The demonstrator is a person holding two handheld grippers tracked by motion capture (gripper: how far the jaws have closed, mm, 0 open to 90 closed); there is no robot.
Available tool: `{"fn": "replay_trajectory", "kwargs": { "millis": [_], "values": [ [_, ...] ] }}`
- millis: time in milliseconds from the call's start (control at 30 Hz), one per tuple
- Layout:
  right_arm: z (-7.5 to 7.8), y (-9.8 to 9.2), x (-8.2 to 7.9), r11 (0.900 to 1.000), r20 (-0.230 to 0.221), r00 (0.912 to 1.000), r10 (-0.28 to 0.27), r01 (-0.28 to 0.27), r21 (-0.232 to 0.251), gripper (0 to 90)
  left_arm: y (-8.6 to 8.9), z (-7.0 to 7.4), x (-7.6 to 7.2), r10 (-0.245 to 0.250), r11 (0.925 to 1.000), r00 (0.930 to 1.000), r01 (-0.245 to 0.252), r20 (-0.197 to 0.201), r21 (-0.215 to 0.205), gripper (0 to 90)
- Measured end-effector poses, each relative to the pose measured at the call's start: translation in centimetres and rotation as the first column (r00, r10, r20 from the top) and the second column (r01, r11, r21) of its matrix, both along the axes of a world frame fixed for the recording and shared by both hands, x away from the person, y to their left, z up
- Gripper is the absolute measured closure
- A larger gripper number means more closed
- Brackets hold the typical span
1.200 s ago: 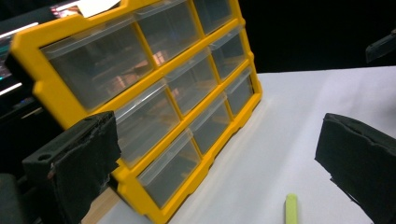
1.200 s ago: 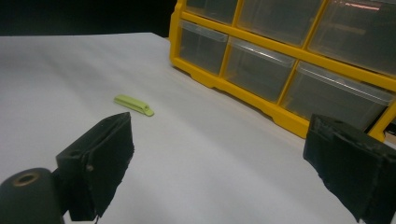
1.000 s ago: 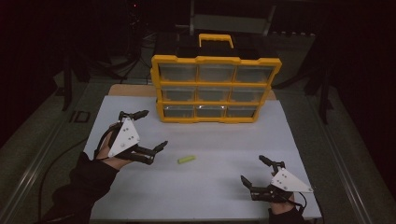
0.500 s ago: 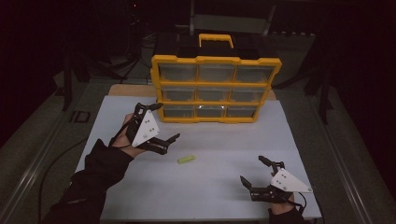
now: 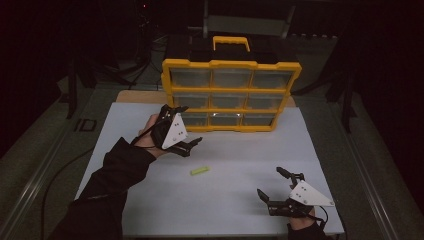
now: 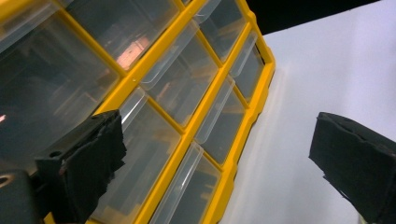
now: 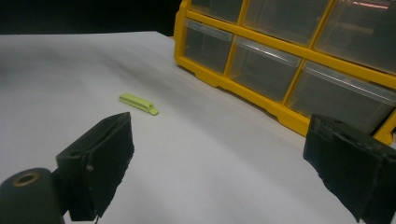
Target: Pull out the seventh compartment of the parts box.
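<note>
Nine drawers of the yellow organizer (image 5: 231, 85) at twelve o'clock are all seen shut. Nothing is gripped: the left gripper (image 5: 181, 126), jaws apart, is held at its lower-left drawer (image 5: 194, 119); the right gripper (image 5: 274, 186), spread, rests at five o'clock. Untouched at centre, the green clip (image 5: 199, 170).

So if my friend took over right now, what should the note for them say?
Left tongs: open, holding nothing, raised close to the lower left drawers of the yellow drawer cabinet.
Right tongs: open, holding nothing, low over the white table near its front right corner.
Small green piece: lying flat on the table between the two tongs, apart from both.
Done: nothing visible; every drawer looks shut.
Left: probably open a drawer with the left tongs, then pick up the green piece and put it in. That is a guess from where the left tongs are heading.
</note>
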State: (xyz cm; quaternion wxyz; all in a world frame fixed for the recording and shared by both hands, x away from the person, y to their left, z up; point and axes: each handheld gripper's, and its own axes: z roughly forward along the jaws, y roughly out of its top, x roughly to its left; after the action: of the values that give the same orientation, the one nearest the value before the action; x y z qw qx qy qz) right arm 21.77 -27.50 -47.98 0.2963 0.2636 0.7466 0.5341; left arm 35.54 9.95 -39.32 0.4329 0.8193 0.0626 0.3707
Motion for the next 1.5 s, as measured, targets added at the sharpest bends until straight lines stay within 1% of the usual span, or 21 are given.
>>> {"fn": "replay_trajectory", "kwargs": {
  "millis": [133,233,367,400,433,533,667,700,733,800,867,933,967,1033,1067,1100,1133,1200,1333,1433,1500],
  "values": [
    [0.0,0.0,0.0,1.0,0.0,1.0,0.005,-0.005,0.002,8.5,-0.5,-0.8,0.9,-0.031,0.9994,0.9994,0.031,-0.017,0.014,5.9],
    [0.0,0.0,0.0,1.0,0.0,1.0,0.009,-0.009,0.004,8.5,-0.9,-1.6,1.8,-0.032,0.9988,0.9991,0.033,-0.027,0.038,8.8],
    [0.0,0.0,0.0,1.0,-0.001,0.9999,0.014,-0.014,0.007,8.5,-1.3,-2.2,2.6,-0.032,0.998,0.9994,0.033,-0.013,0.053,11.5],
    [0.0,0.0,0.0,1.0,-0.001,0.9999,0.015,-0.015,0.008,8.5,-1.4,-2.3,2.8,-0.04,0.9976,0.999,0.041,-0.021,0.055,12.4],
    [0.0,0.0,0.0,1.0,-0.002,0.9999,0.016,-0.016,0.009,8.5,-1.5,-2.4,3.0,-0.036,0.9972,0.9993,0.036,-0.009,0.065,13.8],
    [-0.1,0.0,0.0,1.0,-0.006,0.9998,0.017,-0.017,0.013,8.5,-1.7,-2.9,3.6,-0.038,0.9954,0.9993,0.037,0.005,0.088,16.0],
    [-0.1,-0.1,0.0,1.0,-0.007,0.9998,0.019,-0.019,0.016,8.5,-1.8,-3.1,4.1,-0.041,0.9953,0.9991,0.04,0.009,0.089,19.6],
    [-0.1,-0.1,0.1,1.0,-0.008,0.9998,0.02,-0.02,0.017,8.4,-1.9,-3.4,4.5,-0.043,0.994,0.9988,0.04,0.022,0.101,19.6],
    [-0.1,-0.1,0.1,1.0,-0.011,0.9997,0.021,-0.021,0.019,8.5,-1.9,-3.5,4.7,-0.049,0.9934,0.9987,0.047,0.017,0.105,22.1],
    [-0.1,-0.1,0.1,0.999,-0.012,0.9996,0.024,-0.024,0.022,8.5,-2.1,-3.8,5.0,-0.048,0.9924,0.9986,0.045,0.022,0.114,22.8],
    [-0.1,-0.1,0.1,0.999,-0.013,0.9996,0.026,-0.026,0.024,8.4,-2.3,-4.0,5.4,-0.052,0.9919,0.9983,0.049,0.025,0.117,26.9],
    [-0.2,-0.1,0.1,0.999,-0.014,0.9996,0.027,-0.026,0.024,8.5,-2.5,-4.4,5.9,-0.06,0.9903,0.9981,0.058,0.013,0.127,28.1],
    [-0.2,-0.1,0.1,0.999,-0.015,0.9995,0.027,-0.027,0.025,8.4,-2.6,-4.6,6.0,-0.057,0.9896,0.9979,0.053,0.029,0.134,29.8],
    [-0.2,-0.1,0.1,0.999,-0.015,0.9995,0.028,-0.027,0.023,8.5,-2.7,-5.0,6.4,-0.059,0.9894,0.9972,0.053,0.045,0.135,32.9],
    [-0.2,-0.1,0.1,0.999,-0.015,0.9995,0.028,-0.028,0.023,8.5,-2.8,-5.2,6.6,-0.06,0.9878,0.9971,0.052,0.048,0.147,34.1],
    [-0.2,-0.1,0.1,0.999,-0.016,0.9995,0.029,-0.029,0.024,8.5,-2.9,-5.4,6.8,-0.06,0.9872,0.9972,0.053,0.044,0.151,34.3],
    [-0.2,-0.1,0.2,0.999,-0.016,0.9994,0.03,-0.029,0.025,8.5,-3.1,-5.7,7.0,-0.051,0.987,0.9973,0.042,0.052,0.155,35.2],
    [-0.2,-0.1,0.2,0.999,-0.02,0.9993,0.03,-0.029,0.024,8.5,-3.3,-6.0,7.3,-0.044,0.9865,0.9985,0.039,0.032,0.159,35.6],
    [-0.3,-0.2,0.3,0.999,-0.024,0.9991,0.034,-0.034,0.026,8.5,-3.8,-6.3,7.8,-0.04,0.981,0.9975,0.028,0.059,0.192,39.4],
    [-0.3,-0.1,0.3,0.999,-0.028,0.999,0.035,-0.034,0.028,8.5,-4.0,-6.5,8.1,-0.056,0.9784,0.9954,0.039,0.077,0.203,45.0],
    [-0.3,-0.1,0.3,0.999,-0.027,0.999,0.036,-0.035,0.026,8.5,-4.1,-6.7,8.3,-0.068,0.9733,0.9938,0.047,0.087,0.225,49.7]
  ]
}}
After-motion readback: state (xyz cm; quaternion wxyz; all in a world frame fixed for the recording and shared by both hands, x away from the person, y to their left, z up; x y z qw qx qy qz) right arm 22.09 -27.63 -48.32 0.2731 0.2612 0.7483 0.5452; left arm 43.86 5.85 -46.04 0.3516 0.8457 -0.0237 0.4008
